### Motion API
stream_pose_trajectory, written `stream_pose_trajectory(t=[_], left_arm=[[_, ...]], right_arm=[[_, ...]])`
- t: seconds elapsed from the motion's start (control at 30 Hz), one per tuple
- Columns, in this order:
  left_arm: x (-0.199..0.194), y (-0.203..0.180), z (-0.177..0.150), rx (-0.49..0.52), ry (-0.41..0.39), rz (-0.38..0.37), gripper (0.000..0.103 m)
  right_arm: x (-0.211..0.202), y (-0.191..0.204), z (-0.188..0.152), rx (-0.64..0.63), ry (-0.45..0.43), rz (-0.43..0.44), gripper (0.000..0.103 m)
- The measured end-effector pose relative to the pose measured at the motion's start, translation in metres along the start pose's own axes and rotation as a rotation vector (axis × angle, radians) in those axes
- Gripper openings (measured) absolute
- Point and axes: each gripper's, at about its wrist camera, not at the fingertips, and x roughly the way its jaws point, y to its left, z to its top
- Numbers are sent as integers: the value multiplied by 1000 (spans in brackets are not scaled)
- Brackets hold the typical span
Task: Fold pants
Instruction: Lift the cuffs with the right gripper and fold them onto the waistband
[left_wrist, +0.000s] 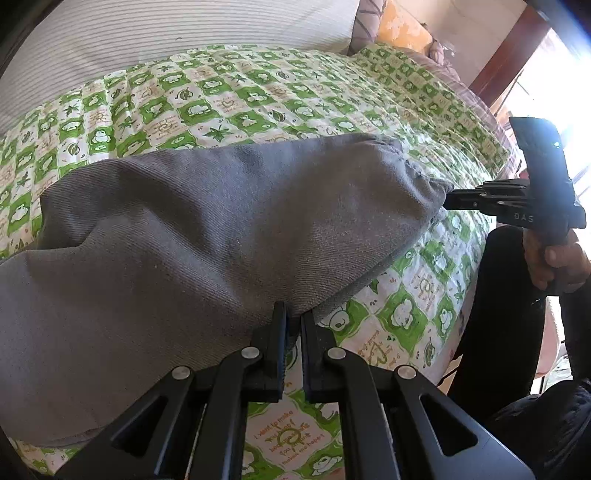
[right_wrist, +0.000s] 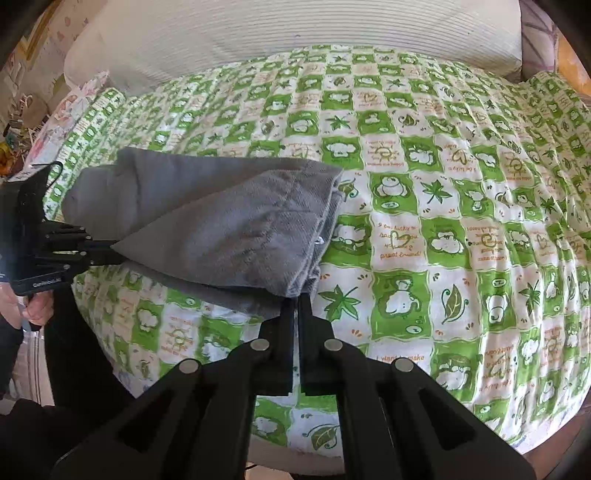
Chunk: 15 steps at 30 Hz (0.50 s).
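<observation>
Over the green-checked bedspread, the grey pants are held lifted at the near side, pinched at two points along one edge, while the far portion rests on the bed. The left gripper is seen nearly closed, its jaws clamped on a fold of the cloth at their very tips; the right gripper is likewise drawn almost together on a bunched corner where several layers are stacked. In both wrist views the fabric is caught only at the tips of the fingers, not deep between them, and it fans away from each pinch toward the other gripper.

A slip is judged to be the main risk: with so shallow a bite, one or more layers could be pulled free if the two grips are drawn apart too hard or lifted unevenly. At the right pinch, where the layers are gathered thickly, an inner layer may be released while the outer is kept, so that the fold would be skewed. Sagging of the slack middle could also leave creases. A striped pillow is seen beyond, well apart from the pants.
</observation>
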Motion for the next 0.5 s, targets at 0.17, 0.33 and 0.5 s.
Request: stream_pose_trajectory(t=[0.17, 0.33, 0.5], left_arm=[[-4, -2, -1, 0, -9, -8, 8], [-11, -2, -5, -4, -23, -21, 17], [-22, 3, -9, -39, -54, -21, 23]], right_arm=[[-12, 4, 2, -3, -32, 0, 3], [-19, 8, 2, 6, -44, 13, 3], [-27, 15, 3, 11, -53, 7, 4]])
